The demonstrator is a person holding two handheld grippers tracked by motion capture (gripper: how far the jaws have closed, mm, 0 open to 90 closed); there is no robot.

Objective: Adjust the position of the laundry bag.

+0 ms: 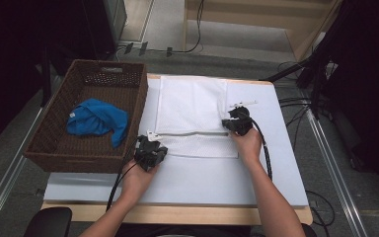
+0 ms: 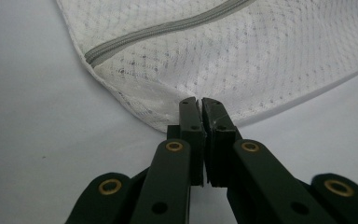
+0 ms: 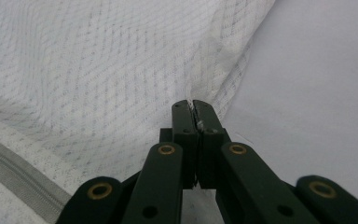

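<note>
So your left gripper (image 2: 199,103) and right gripper (image 3: 192,106) fingers are both clenched on the white mesh bag's (image 1: 192,111) edges on the counter (image 1: 276,168).

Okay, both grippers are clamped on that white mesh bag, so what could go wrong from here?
The left gripper pinches only the mesh laundry bag's corner, so the mesh may slip out when lifted. The right gripper grips just its thin edge, so pulling the two apart could strain the fabric near the zipper.

wicker basket (image 1: 128,106), blue cloth (image 1: 97,120), table (image 1: 276,163)
</note>
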